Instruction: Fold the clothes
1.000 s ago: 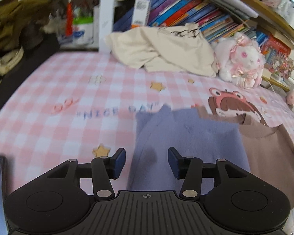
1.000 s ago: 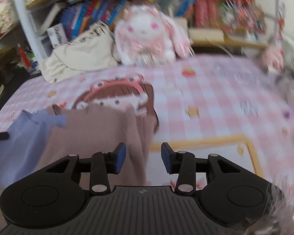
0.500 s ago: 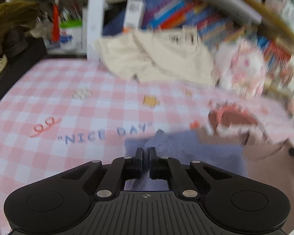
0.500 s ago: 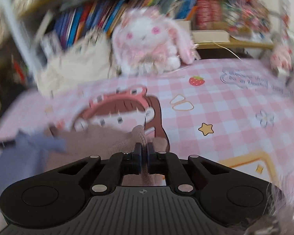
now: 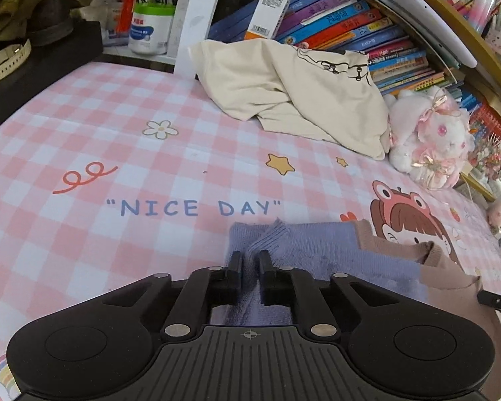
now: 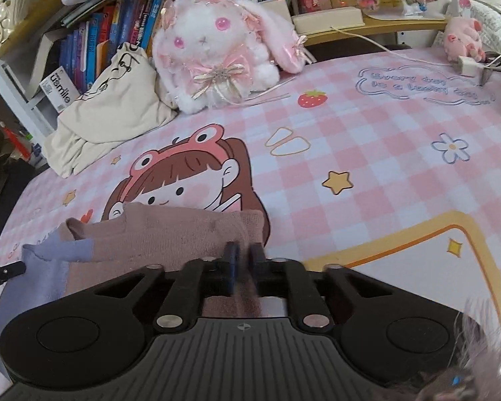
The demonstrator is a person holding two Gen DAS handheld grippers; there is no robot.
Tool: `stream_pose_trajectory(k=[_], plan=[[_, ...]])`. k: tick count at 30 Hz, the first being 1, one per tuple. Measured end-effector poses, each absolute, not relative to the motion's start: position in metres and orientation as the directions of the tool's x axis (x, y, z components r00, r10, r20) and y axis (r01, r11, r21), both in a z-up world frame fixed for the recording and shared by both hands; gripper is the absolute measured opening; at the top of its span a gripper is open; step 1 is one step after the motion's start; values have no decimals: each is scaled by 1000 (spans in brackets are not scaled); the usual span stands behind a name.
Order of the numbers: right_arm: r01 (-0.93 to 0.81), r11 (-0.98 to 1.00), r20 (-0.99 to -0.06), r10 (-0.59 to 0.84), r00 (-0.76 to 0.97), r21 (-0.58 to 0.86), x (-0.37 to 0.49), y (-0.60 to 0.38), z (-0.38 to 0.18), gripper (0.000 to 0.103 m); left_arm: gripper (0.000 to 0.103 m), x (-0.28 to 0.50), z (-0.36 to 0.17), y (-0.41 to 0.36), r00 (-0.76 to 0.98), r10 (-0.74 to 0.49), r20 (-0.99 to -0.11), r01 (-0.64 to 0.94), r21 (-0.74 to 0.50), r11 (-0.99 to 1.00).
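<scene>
Pink checked mat (image 5: 83,127), bookshelf (image 5: 367,30) behind, plush rabbit (image 6: 217,50)

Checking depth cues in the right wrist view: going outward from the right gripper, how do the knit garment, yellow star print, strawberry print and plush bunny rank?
1. Knit garment, clamped in the right gripper.
2. Yellow star print, ahead right.
3. Strawberry print, farther back.
4. Plush bunny, rear, against the books.

- a home, likely a child's bedroom
- pink checked cartoon sheet (image 5: 123,113) underfoot
- crowded bookshelf (image 5: 344,30) at 12 o'clock
- plush bunny (image 6: 217,50) at 1 o'clock
</scene>
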State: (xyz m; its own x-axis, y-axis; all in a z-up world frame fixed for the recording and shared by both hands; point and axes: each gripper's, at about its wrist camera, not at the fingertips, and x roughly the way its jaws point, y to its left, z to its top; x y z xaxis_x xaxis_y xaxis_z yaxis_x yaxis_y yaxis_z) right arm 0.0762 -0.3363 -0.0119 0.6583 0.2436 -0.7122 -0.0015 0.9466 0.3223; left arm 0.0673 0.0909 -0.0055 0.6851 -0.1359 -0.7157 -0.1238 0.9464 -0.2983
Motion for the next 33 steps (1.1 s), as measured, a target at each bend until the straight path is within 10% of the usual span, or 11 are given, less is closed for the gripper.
stream_pose_trajectory(k=[2,8,33], plan=[[25,951,-708,212,673,308,72,-338,-7,33,44,63,1,90,693,-97,-715,-150,-274,950],[9,960,-676,189,712,279,42,-334,15,44,68,25,34,81,765,-45,-642,-126,-218,968],[-280,954,-718,268,642,106,-35,-215,23,61,79,-48,37,76,731,-59,-680,-98,-190,977]])
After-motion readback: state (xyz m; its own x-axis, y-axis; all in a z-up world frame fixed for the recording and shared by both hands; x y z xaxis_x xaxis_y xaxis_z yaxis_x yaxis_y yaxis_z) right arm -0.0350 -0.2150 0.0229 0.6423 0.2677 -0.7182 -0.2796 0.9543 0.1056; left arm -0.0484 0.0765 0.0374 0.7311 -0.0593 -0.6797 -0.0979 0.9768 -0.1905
